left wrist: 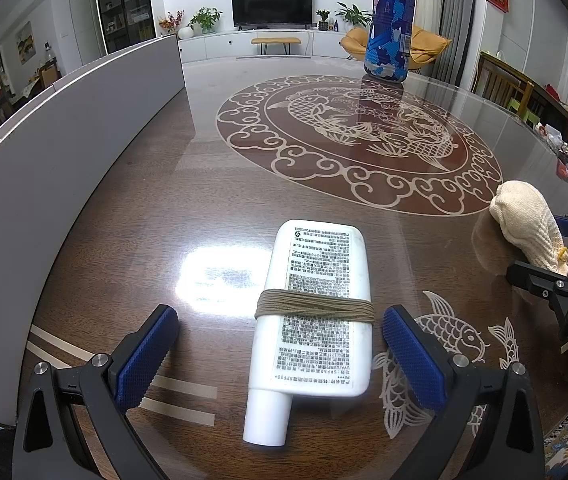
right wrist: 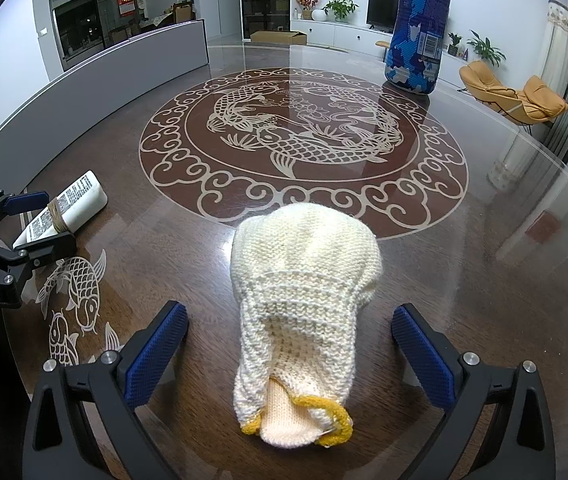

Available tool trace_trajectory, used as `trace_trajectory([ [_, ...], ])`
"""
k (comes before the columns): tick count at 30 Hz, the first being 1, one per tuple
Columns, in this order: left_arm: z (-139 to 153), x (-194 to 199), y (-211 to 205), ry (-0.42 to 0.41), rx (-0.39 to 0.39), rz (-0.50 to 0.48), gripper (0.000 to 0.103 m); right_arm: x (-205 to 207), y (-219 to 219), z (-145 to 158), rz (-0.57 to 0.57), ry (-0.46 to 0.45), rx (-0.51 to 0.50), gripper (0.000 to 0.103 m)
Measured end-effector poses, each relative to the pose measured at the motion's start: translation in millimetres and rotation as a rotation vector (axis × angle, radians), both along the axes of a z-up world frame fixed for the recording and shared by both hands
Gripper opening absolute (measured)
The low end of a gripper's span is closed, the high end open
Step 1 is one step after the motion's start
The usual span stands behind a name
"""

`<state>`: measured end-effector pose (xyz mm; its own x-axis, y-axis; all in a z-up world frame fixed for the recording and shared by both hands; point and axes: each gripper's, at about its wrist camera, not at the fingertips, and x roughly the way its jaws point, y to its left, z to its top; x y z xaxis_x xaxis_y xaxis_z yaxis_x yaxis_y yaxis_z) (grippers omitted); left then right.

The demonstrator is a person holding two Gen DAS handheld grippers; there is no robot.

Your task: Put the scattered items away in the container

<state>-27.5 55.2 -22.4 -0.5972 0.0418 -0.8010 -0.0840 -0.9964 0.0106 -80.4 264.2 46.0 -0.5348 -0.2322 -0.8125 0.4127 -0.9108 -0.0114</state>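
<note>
**Both hand-held grippers poised wide over their items, nothing gripped yet**

The left hand-held gripper (left wrist: 280, 350) stands released, its blue pads apart on either side of a white bottle (left wrist: 316, 312) that lies flat on the counter (left wrist: 132, 208), near the counter's near edge. The bottle's cap points back toward the camera and a band of brown cord (left wrist: 315, 307) is wound round its middle. Neither pad touches it; the right-side pad sits just beside the bottle's flank, the left-side pad stands farther off.

The right hand-held gripper (right wrist: 290, 350) is likewise released, jaws at full spread around a cream knitted pouch (right wrist: 304, 312) with a yellow-trimmed mouth, lying further along the same near edge. Clear gaps show on both sides.

A tall blue patterned canister (left wrist: 390, 24) stands upright at the far side of the counter, past the round carp inlay. Which thing serves as the container I cannot tell; a long grey panel (left wrist: 68, 128) runs along the far-left edge, possibly a wall of it.

To do this step well, I judge the left gripper should shift slightly so the bottle sits centred, then close across its flat body near the cord, where the grip is least likely to slip. The pouch is soft, so the right gripper should close low and firmly around the bulk rather than the loose mouth, or it may sag out when lifted.
</note>
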Motion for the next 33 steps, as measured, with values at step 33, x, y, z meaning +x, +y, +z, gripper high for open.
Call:
trace_trajectory([
  [33, 4, -14, 21, -0.111, -0.014, -0.183, 0.103, -16, 2, 11, 0.043, -0.097, 0.011, 0.099],
])
